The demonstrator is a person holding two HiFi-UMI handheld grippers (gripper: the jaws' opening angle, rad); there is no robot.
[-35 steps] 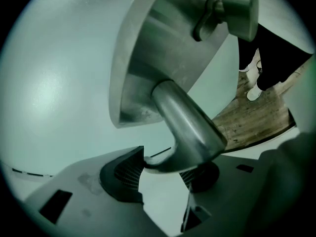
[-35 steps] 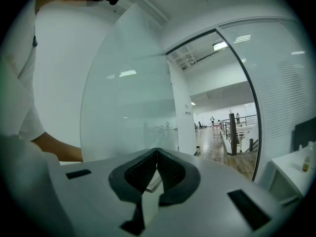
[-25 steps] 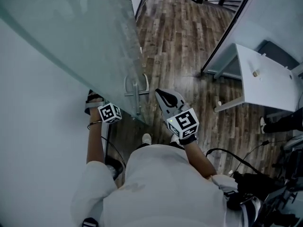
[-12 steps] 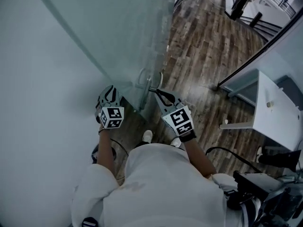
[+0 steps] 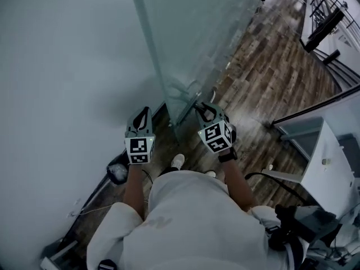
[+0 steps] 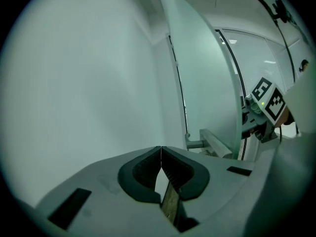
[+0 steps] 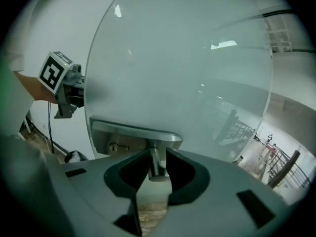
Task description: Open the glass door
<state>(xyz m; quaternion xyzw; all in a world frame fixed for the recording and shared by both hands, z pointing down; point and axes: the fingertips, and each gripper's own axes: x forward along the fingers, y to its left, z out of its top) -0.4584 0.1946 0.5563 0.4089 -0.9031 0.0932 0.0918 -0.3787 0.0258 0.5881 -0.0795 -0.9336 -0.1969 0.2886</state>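
Note:
The frosted glass door (image 5: 191,32) stands edge-on ahead of me, its metal handle (image 5: 191,90) low on the near edge. My right gripper (image 5: 203,109) is at that handle. In the right gripper view the jaws (image 7: 157,151) close round the handle's post (image 7: 155,163), under the flat bar (image 7: 133,132). My left gripper (image 5: 143,115) hangs left of the door beside the white wall, apart from the handle. In the left gripper view its tips (image 6: 161,148) meet with nothing between them, and the door's other handle (image 6: 213,143) lies ahead to the right.
A white wall (image 5: 62,66) fills the left. Wood flooring (image 5: 270,83) runs right of the door. A white desk (image 5: 332,162) stands at the right edge and a railing (image 5: 326,21) at the top right. A dark object with a cable (image 5: 117,173) lies by the wall's foot.
My left gripper has come away from the door's left side, rolled upright and closed its jaws. The right gripper has moved onto the handle. The door now shows more edge-on.

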